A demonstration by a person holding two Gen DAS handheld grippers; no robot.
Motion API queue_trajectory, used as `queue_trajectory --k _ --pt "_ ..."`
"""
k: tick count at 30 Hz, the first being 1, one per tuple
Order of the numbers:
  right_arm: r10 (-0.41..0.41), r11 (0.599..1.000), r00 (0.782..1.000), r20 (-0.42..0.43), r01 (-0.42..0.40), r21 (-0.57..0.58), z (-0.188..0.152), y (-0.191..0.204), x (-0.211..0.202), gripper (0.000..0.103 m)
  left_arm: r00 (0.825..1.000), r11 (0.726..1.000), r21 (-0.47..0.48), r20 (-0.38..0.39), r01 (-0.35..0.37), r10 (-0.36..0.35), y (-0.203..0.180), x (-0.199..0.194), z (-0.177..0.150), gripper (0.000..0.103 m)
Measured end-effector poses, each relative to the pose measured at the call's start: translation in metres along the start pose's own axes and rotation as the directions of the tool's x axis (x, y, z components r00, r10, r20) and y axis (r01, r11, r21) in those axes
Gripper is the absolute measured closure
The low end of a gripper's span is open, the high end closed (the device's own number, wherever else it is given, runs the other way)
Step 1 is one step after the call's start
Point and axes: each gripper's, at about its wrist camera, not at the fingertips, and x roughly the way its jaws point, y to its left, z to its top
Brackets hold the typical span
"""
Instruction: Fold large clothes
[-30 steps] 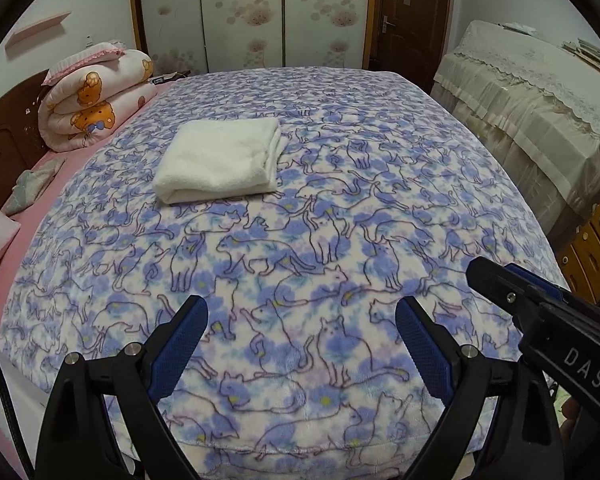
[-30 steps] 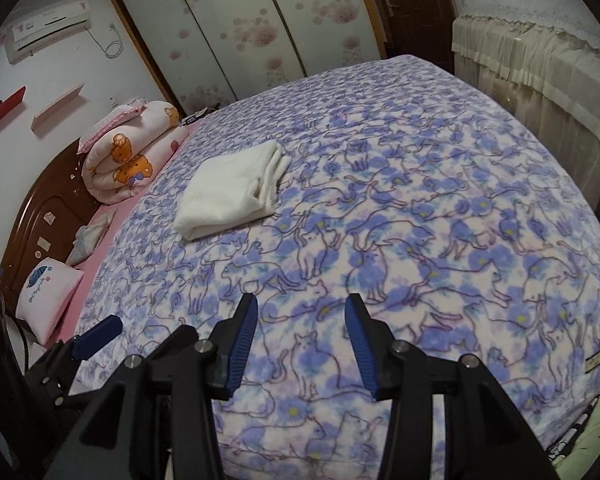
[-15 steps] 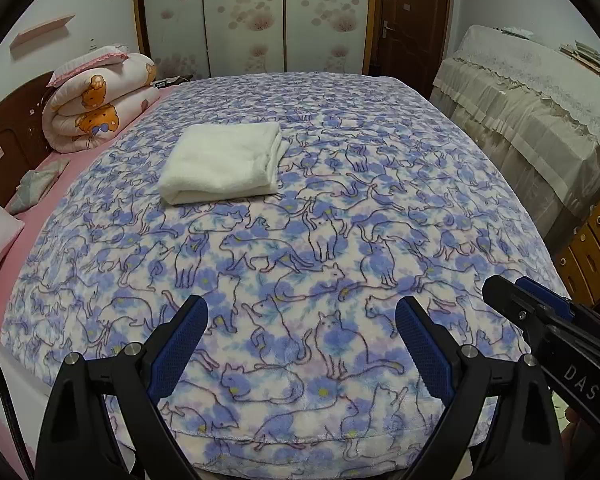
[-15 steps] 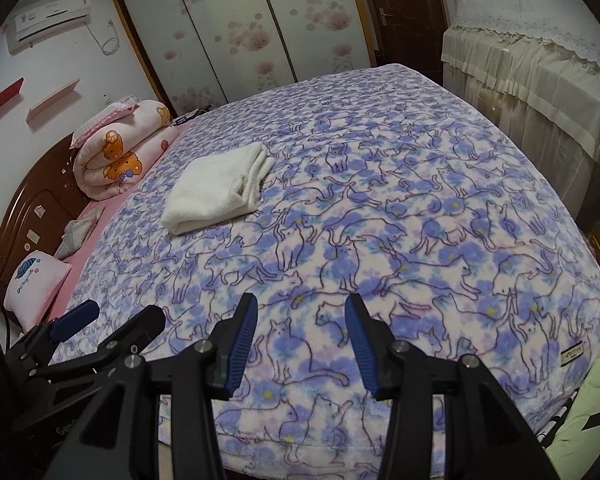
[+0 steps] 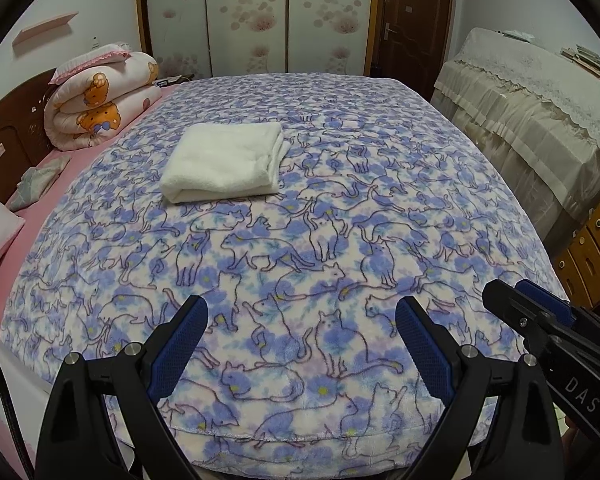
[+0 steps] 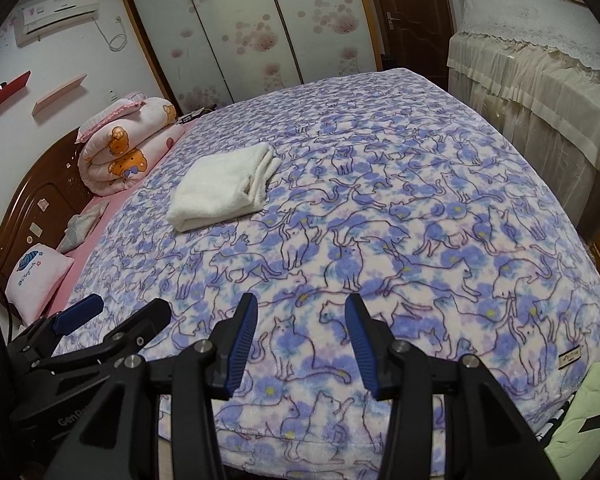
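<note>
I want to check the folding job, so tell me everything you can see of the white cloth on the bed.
The white cloth is folded into a flat, thick rectangle of several layers, soft and fluffy like towelling. Its rounded fold faces the near edge of the bed; the stacked loose edges show on its right side. It lies flat on the cat-print blanket, toward the headboard side. Nothing else touches it.

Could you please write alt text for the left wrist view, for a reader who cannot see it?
A folded white garment lies on a bed under a blue cat-print blanket. In the foreground the left tongs stand open and empty above the blanket's near edge, with the right tongs entering at lower right.
</note>
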Motion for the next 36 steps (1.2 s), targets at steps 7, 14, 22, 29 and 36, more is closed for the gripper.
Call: queue_trajectory --k 7,14,22,29,36 --pt "0.005 1.0 1.0 -0.006 -0.005 0.003 0.0 0.002 0.0 0.057 1.0 1.0 -0.006 -0.003 0.0 0.0 0.0 0.0 0.0 0.009" --pt "0.001 1.0 1.0 -0.015 -0.001 -0.001 0.004 0.004 0.005 0.057 1.0 1.0 -0.016 -0.015 -0.002 0.002 -0.003 0.001 -0.001 0.009" --pt "-0.001 1.0 1.0 -0.016 0.001 -0.004 0.003 0.005 0.007 0.057 1.0 1.0 -0.022 -0.017 0.0 -0.001 -0.003 0.002 -0.001 0.009" --pt "-0.001 1.0 1.0 -0.015 0.001 -0.003 0.002 0.007 0.008 0.057 1.0 1.0 -0.031 -0.025 0.006 -0.006 -0.001 0.007 -0.001 0.009" --pt "-0.001 1.0 1.0 -0.017 0.001 -0.004 0.002 0.009 0.009 0.057 1.0 0.999 -0.032 -0.029 0.01 -0.011 -0.001 0.012 -0.002 0.009"
